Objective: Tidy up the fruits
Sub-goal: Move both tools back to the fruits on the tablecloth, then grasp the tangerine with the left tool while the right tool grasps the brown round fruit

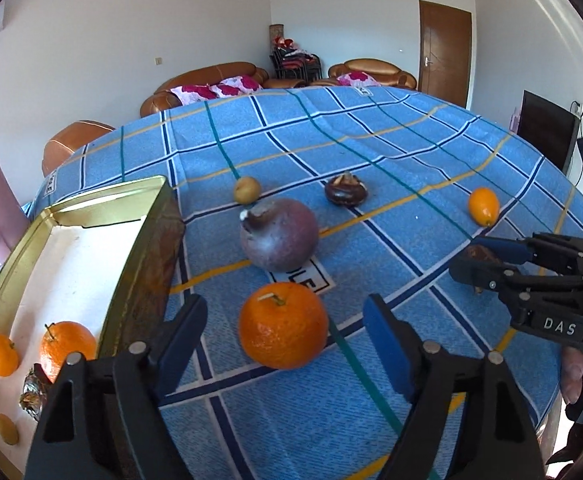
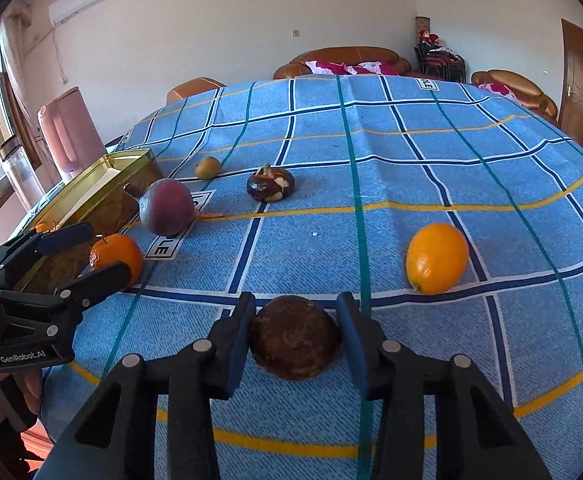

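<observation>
Closing on a brown round fruit (image 2: 295,338) lying on the desk (image 2: 411,152), the right hand-held gripper (image 2: 296,340) had both pads against its sides, ready, it seemed, to lift it. The left hand-held gripper (image 1: 285,330) stood open around a mandarin (image 1: 282,325), its pads clear of the peel. Just left of it the gold tin (image 1: 147,240) held two mandarins, a small yellowish fruit and a dark one, evidently the collecting place.
</observation>
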`<action>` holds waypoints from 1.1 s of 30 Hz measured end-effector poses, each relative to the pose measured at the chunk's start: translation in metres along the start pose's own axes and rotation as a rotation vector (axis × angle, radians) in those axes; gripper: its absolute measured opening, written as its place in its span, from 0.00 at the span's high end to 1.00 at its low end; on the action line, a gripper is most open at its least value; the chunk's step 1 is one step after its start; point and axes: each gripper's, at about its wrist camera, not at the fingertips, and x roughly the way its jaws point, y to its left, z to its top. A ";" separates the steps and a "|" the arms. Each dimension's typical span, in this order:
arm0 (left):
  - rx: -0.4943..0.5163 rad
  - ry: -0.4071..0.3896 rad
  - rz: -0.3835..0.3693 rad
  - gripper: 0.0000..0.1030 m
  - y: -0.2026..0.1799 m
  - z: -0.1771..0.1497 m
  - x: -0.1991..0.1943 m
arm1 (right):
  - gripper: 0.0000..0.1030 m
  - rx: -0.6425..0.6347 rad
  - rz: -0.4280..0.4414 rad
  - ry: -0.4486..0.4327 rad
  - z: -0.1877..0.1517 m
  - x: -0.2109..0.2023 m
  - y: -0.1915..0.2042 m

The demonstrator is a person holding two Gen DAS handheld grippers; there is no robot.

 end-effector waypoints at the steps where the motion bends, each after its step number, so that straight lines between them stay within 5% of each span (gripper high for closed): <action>1: -0.007 0.010 -0.007 0.31 0.001 0.000 0.002 | 0.58 -0.007 0.002 -0.001 0.000 0.000 0.001; 4: -0.031 0.039 -0.036 0.53 0.005 -0.001 0.008 | 0.58 -0.022 0.000 -0.004 0.000 0.000 0.004; 18: -0.051 0.041 -0.086 0.53 0.009 -0.001 0.008 | 0.58 -0.081 -0.017 -0.037 -0.002 -0.003 0.012; 33: -0.074 -0.054 -0.120 0.53 0.014 -0.002 -0.009 | 0.58 -0.114 0.016 -0.132 -0.006 -0.016 0.016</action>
